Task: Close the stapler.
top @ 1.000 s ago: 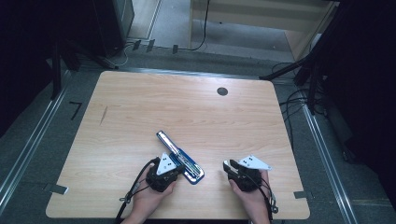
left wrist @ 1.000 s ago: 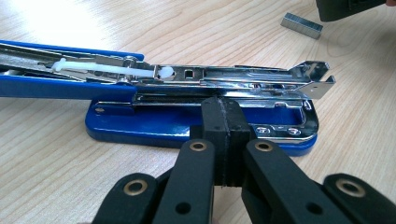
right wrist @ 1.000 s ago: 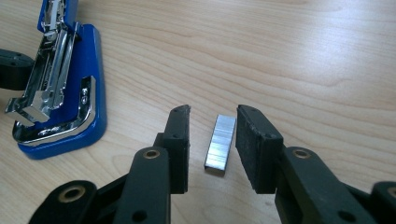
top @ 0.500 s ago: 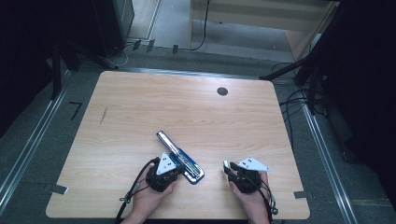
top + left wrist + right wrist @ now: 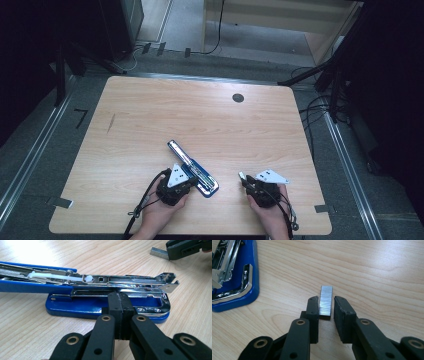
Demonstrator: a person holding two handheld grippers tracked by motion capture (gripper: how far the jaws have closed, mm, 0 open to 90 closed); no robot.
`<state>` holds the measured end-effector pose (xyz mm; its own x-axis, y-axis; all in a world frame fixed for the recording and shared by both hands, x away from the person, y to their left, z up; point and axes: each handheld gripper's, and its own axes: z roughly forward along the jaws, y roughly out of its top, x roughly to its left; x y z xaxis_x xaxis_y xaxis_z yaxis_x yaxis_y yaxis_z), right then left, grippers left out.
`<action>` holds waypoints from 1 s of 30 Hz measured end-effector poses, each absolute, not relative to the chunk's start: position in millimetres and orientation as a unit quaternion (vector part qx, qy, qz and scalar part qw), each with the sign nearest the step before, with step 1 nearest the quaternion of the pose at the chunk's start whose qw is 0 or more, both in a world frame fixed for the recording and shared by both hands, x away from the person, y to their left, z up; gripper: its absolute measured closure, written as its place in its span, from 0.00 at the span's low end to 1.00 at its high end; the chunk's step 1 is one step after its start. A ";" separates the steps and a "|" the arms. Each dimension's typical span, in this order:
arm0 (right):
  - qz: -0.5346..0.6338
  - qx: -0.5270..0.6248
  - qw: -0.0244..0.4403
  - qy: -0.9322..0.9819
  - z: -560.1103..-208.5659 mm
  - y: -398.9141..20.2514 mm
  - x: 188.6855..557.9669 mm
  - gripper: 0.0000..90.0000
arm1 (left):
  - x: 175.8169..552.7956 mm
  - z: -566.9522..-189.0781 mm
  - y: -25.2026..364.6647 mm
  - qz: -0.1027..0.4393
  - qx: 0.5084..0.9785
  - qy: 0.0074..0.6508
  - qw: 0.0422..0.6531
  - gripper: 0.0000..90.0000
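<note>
Left gripper [image 5: 118, 315]: jaws pressed together, pads flat against each other with nothing between them, tips just at the near edge of the blue plastic-and-chrome stapler [image 5: 107, 293], which lies swung open on the light wooden table [image 5: 150, 125].

Right gripper [image 5: 325, 308]: jaws have just been closing around a short silver strip of staples [image 5: 325, 301]. The strip sits between the pads; the left pad looks in contact, while a narrow gap shows on the right, so not yet pinched.

From the high view, the stapler [image 5: 192, 168] lies near the table's front edge, between the left gripper [image 5: 175, 186] and the right gripper [image 5: 260, 187]. Its long axis runs diagonally, from near right to far left.

Staple strip: long axis in line with the right jaws, far end poking out past the tips. The stapler's chrome magazine channel lies exposed; whether it holds staples, cannot tell.
</note>
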<state>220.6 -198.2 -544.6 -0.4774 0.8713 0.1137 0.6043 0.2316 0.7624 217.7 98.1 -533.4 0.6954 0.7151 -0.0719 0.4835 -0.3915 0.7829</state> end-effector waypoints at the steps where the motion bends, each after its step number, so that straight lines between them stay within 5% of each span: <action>1: 0.389 0.480 0.173 0.767 -544.7 -198.3 220.4 0.84 | 217.7 -533.4 98.1 0.140 0.823 0.364 0.414 1.00; 19: 0.384 0.476 0.193 0.767 -546.9 -194.4 220.9 0.78 | 217.5 -533.4 98.2 0.141 0.823 0.364 0.414 1.00; 30: 0.378 0.478 0.202 0.766 -546.9 -193.1 221.7 0.87 | 217.3 -533.5 98.0 0.142 0.823 0.363 0.414 1.00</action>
